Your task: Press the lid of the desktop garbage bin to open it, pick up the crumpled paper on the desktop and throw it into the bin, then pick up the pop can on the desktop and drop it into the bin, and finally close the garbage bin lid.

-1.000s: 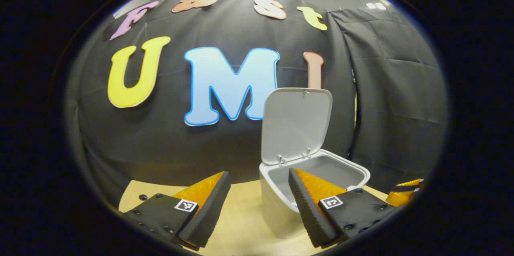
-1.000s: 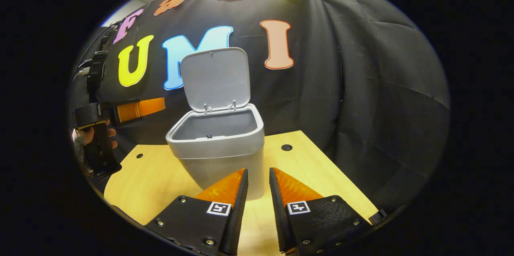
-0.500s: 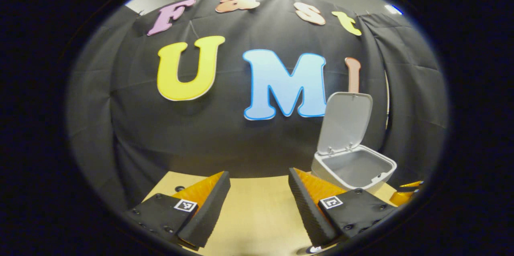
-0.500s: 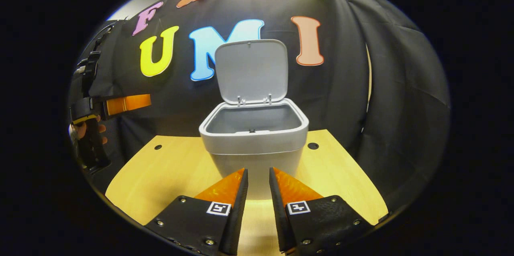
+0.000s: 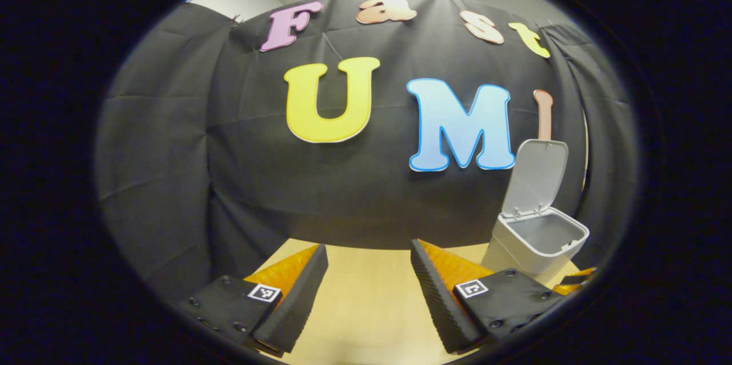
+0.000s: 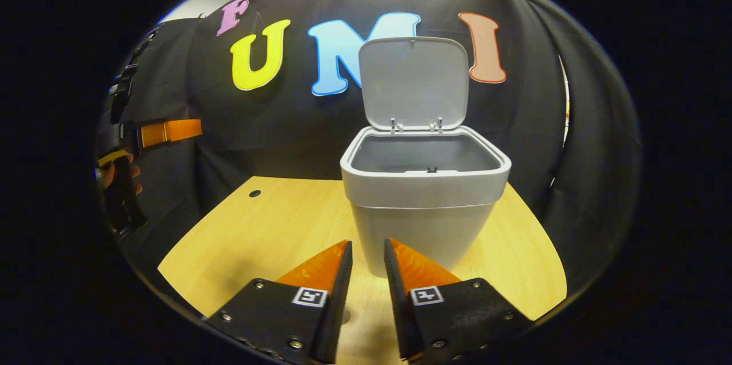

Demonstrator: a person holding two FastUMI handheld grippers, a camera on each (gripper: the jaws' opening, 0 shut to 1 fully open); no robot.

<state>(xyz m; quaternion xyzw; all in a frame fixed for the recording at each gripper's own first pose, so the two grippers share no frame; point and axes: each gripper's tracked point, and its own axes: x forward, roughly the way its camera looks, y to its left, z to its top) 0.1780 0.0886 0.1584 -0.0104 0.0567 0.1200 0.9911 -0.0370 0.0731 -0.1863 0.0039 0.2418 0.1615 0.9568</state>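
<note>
Bin (image 6: 426, 205) of pale grey plastic stands on the wooden worktop (image 6: 274, 227), straight ahead of the right tongs (image 6: 368, 285) in the right gripper view. Its lid (image 6: 413, 82) is raised on the rear hinges, nearly upright against the black cloth wall, and the grey inside that shows looks bare. The right tongs hang just short of the bin's front wall, their fingers nearly together with only a thin slot between them and nothing in it. In the same view, far off at the left edge, a hand (image 6: 117, 173) holds the left tongs above the worktop's far side, well apart from the bin.

In the left gripper view the left tongs (image 5: 369, 290) are spread wide with nothing between the fingers, over bare worktop (image 5: 366, 296). The bin (image 5: 537, 239) sits off to the right, lid (image 5: 537, 173) up, apart from these fingers.
</note>
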